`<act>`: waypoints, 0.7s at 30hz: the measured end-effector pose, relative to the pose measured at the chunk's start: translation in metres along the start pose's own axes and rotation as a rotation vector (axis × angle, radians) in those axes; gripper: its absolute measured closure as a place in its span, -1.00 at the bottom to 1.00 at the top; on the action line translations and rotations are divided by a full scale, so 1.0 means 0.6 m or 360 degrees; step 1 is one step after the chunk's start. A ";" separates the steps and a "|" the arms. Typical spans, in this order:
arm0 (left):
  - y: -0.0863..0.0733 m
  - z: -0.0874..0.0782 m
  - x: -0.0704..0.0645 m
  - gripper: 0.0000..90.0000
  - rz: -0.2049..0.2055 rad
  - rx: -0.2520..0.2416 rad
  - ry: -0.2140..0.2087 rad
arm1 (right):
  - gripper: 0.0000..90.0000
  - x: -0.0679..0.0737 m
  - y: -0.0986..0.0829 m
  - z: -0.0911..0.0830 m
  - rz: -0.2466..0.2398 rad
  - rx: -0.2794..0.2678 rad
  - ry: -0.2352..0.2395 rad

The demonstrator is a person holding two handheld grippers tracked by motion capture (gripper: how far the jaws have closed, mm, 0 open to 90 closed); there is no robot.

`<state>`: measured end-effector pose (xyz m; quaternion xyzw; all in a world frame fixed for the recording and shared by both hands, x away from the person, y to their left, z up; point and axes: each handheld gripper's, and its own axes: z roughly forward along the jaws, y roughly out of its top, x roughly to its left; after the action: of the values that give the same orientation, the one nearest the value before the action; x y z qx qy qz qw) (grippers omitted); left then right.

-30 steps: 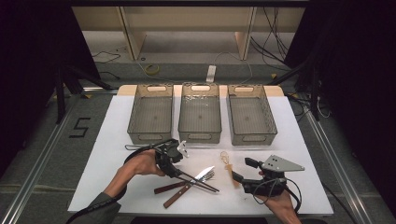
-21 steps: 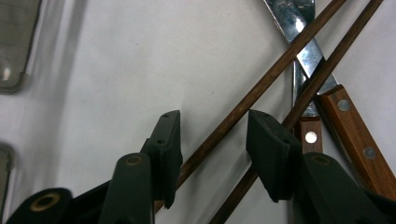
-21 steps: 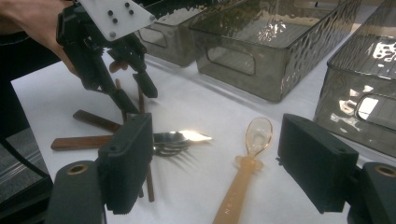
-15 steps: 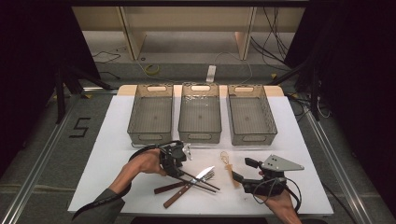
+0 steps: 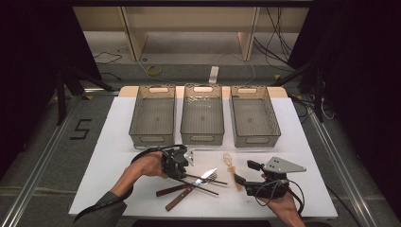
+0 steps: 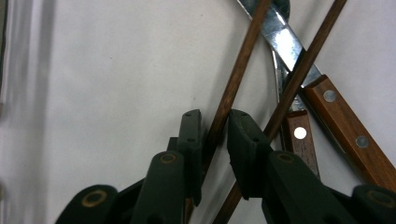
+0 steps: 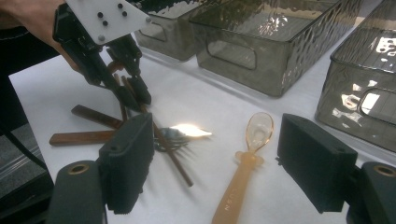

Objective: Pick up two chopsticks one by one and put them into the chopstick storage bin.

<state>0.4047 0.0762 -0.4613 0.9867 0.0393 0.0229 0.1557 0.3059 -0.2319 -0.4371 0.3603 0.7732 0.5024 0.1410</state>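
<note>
2 thin brown chopsticks (image 6: 236, 79) cross under our left gripper (image 5: 181, 166), near the front of the white table (image 5: 113, 142). Its jaws now straddle 1 stick, a little apart and close to its sides; we cannot tell whether they press it yet. Against the picture from 1 second ago, our left hand has slid a little toward the cutlery pile and lowered onto the sticks, while the pile itself lies as it did. Just right of the sticks, a knife (image 6: 345, 121) and a fork (image 5: 213, 178), both with riveted wooden handles, lie crossed beneath them.

On the floor left of the table we read a black "5" (image 5: 81, 129).

Farther right, an amber plastic spoon (image 7: 243, 172) lies alone on the table, its handle carrying embossed letters too small for us to read. Our right gripper (image 5: 242, 180) rests beside it where it was before, jaws wide apart and holding nothing. Behind, 3 smoky clear bins (image 5: 202, 137) stand in a row.
</note>
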 end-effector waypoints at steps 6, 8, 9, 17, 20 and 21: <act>0.000 0.000 -0.003 0.73 0.0043 -0.0006 0.0001 | -0.37 0.001 0.000 0.001 -0.0004 0.0009 0.0006; 0.000 -0.001 -0.003 0.74 0.0069 -0.0002 0.0006 | -0.37 0.002 0.000 0.002 -0.0004 0.0010 0.0010; 0.000 -0.001 -0.004 0.75 0.0074 -0.0004 0.0009 | -0.37 0.002 0.000 0.002 -0.0004 0.0010 0.0011; -0.002 -0.001 -0.005 0.80 0.0110 -0.0036 0.0024 | -0.36 0.002 0.000 0.003 -0.0004 0.0020 0.0023; -0.002 -0.003 -0.005 0.82 0.0125 -0.0055 0.0041 | -0.36 0.002 0.000 0.003 -0.0003 0.0019 0.0023; -0.002 -0.004 -0.005 0.84 0.0123 -0.0062 0.0049 | -0.36 0.002 0.000 0.003 -0.0003 0.0017 0.0022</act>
<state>0.4014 0.0775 -0.4597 0.9839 0.0033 0.0449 0.1732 0.3060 -0.2297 -0.4376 0.3568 0.7772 0.5006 0.1341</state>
